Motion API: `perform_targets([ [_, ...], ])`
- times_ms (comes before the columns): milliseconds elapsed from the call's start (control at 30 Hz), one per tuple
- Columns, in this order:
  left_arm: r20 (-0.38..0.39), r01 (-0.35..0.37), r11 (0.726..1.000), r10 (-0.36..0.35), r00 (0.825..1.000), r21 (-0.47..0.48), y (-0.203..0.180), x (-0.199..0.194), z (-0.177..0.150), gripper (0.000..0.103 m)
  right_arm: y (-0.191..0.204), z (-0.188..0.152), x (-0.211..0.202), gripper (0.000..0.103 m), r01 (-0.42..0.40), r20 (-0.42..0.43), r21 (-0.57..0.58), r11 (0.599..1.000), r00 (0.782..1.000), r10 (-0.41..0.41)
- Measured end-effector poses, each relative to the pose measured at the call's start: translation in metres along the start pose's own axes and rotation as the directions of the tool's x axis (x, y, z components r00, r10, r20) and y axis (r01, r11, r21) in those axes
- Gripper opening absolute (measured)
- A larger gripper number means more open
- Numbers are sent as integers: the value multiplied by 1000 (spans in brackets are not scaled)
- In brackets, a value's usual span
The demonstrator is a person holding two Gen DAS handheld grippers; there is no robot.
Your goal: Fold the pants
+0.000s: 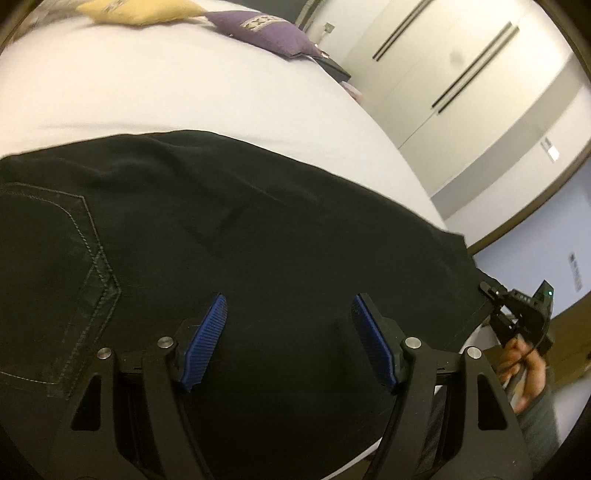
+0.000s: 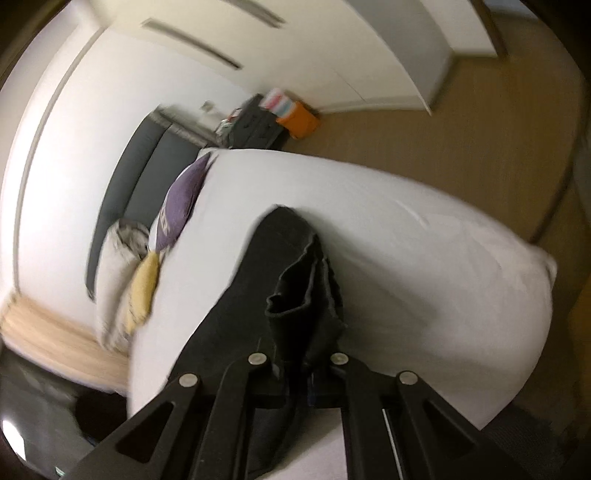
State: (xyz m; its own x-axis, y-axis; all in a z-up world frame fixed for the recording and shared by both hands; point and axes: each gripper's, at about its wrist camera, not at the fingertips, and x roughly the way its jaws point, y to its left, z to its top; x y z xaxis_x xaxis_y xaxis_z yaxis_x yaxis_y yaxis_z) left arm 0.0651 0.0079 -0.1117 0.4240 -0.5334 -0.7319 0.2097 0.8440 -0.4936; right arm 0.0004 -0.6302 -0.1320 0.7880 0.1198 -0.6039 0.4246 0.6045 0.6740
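Black pants (image 1: pixel 229 236) lie on a white bed (image 1: pixel 155 92), a stitched back pocket at the left. My left gripper (image 1: pixel 288 314) is open just above the cloth, its blue pads (image 1: pixel 207 339) spread wide and holding nothing. My right gripper (image 1: pixel 491 295) shows at the right edge of the left wrist view, shut on the pants' hem end. In the right wrist view the right gripper (image 2: pixel 303 365) is shut on a bunched end of the pants (image 2: pixel 295 288) and lifts it off the bed (image 2: pixel 424 236).
A purple cushion (image 1: pixel 266 33) and a yellow cushion (image 1: pixel 140 11) lie at the bed's head. White wardrobe doors (image 1: pixel 461 74) stand beyond the bed. A dark headboard (image 2: pixel 147 166) and an orange bag (image 2: pixel 299 123) on the brown floor show in the right wrist view.
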Motion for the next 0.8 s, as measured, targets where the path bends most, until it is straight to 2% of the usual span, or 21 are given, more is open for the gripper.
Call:
perform_targets([
  [67, -4, 32, 998, -32, 999, -58, 4, 0, 7, 69, 33, -4, -3, 6, 25, 10, -139, 990, 1000, -24],
  [100, -8, 48, 996, -49, 999, -78, 1, 4, 8, 69, 61, -11, -2, 6, 41, 13, -263, 964, 999, -39],
  [133, -17, 76, 991, -78, 997, -112, 1, 5, 10, 70, 88, -23, 0, 6, 55, 11, -397, 916, 998, -55],
  [167, -26, 102, 985, -106, 994, -140, 0, 8, 14, 73, 128, -48, 6, 6, 82, 17, -597, 798, 996, -90],
  [200, -33, 120, 980, -127, 991, -156, -4, 12, 17, 75, 147, -66, 10, 6, 102, 31, -697, 710, 993, -112],
  [233, -50, 158, 970, -170, 984, -187, -6, 18, 21, 78, 167, -90, 17, 6, 121, 47, -797, 591, 989, -138],
  [267, -73, 192, 956, -213, 974, -220, -8, 25, 25, 82, 179, -112, 25, 6, 117, 45, -853, 509, 987, -152],
  [300, -89, 209, 947, -236, 968, -242, -12, 27, 24, 82, 186, -127, 31, 6, 104, 33, -881, 461, 987, -159],
  [367, -123, 238, 926, -284, 951, -294, -19, 38, 29, 87, 191, -151, 41, 6, 83, 19, -916, 394, 986, -163],
  [400, -128, 267, 913, -318, 939, -310, -22, 42, 32, 87, 192, -160, 44, 6, 77, 15, -926, 370, 986, -168],
  [433, -126, 285, 903, -339, 932, -322, -23, 44, 33, 87, 192, -165, 47, 6, 66, 3, -930, 362, 985, -172],
  [533, -128, 328, 863, -402, 907, -383, -25, 54, 39, 95, 190, -162, 50, 6, 61, -5, -926, 374, 985, -173],
  [633, -154, 306, 866, -391, 907, -395, -30, 68, 50, 96, 190, -156, 46, 6, 65, 5, -924, 377, 987, -158],
  [800, -199, 307, 862, -410, 890, -404, -37, 89, 70, 99, 197, -165, 42, 6, 74, 31, -939, 335, 991, -133],
])
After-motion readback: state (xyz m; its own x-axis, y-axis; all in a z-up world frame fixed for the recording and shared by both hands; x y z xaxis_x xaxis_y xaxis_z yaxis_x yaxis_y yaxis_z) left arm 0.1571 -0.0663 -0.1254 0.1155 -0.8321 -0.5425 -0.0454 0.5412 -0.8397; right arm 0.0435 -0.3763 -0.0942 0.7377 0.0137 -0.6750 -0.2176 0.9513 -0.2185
